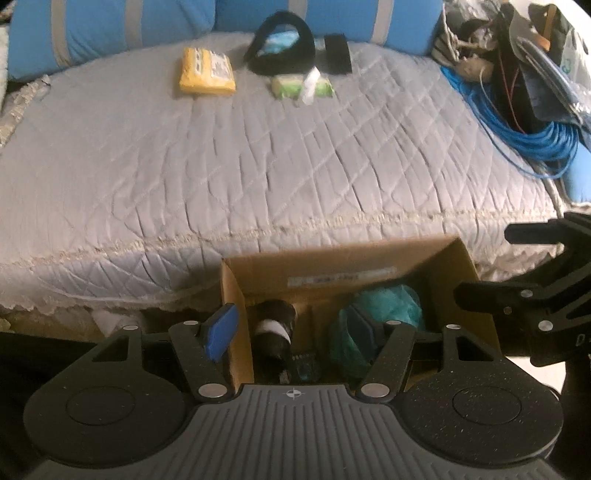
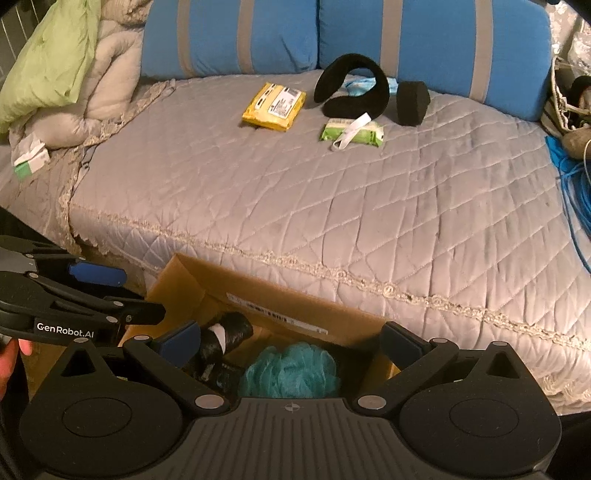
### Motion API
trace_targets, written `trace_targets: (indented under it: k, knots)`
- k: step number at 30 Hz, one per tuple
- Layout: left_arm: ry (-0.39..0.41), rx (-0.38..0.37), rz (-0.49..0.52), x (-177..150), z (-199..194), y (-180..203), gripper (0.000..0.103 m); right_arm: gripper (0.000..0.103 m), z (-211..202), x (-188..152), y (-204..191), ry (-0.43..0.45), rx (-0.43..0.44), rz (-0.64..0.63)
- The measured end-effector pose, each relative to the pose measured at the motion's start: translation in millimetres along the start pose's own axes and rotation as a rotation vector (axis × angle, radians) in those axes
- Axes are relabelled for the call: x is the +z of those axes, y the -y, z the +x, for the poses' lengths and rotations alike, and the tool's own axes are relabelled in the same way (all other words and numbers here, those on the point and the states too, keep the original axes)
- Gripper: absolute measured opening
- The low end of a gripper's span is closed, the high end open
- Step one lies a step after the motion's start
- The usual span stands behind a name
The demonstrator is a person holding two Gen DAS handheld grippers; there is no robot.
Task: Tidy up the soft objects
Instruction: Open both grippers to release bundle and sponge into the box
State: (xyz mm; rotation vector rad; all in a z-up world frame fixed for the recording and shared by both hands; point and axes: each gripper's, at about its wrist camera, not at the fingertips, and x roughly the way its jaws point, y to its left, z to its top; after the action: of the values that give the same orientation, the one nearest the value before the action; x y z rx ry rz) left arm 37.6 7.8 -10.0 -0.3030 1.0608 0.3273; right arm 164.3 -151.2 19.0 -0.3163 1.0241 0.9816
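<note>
A cardboard box point(image 1: 454, 254) point(image 2: 184, 280) stands on the floor against the bed's front edge. A teal bath pouf point(image 1: 384, 299) point(image 2: 291, 369) and a black roll with a white band point(image 1: 275, 325) point(image 2: 225, 334) lie inside. My left gripper point(image 1: 291, 332) is open and empty over the box. My right gripper point(image 2: 291, 347) is open and empty above the pouf. On the grey quilt point(image 1: 221, 147) point(image 2: 295, 192) far back lie a yellow packet point(image 1: 206, 70) point(image 2: 275, 105), a green wipes packet point(image 1: 301, 86) point(image 2: 351, 131), a black curved neck pillow point(image 1: 284, 48) point(image 2: 351, 86) and a black pad point(image 1: 337, 53) point(image 2: 412, 101).
Blue striped pillows point(image 1: 110, 29) point(image 2: 424, 33) line the back of the bed. A blue cable coil point(image 1: 535, 140) and cluttered bags point(image 1: 546, 62) sit at the right. A crumpled blanket with a green pillow point(image 2: 48, 55) sits at the left.
</note>
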Motion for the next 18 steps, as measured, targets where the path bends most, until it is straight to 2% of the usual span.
trace_targets:
  k: [3, 9, 18]
  knots:
    - [0.04, 0.004, 0.008, 2.9, -4.5, -0.1, 0.064, 0.103, 0.2, 2.7, 0.9, 0.014, -0.002, 0.006]
    - [0.034, -0.033, 0.005, 10.5, -3.9, 0.2, 0.064, 0.103, 0.3, 7.7, 4.4, 0.047, -0.008, 0.024]
    - [0.116, -0.004, -0.005, 34.3, -12.9, -7.2, 0.064, 0.103, -20.6, 25.4, 22.7, 0.238, -0.028, 0.062]
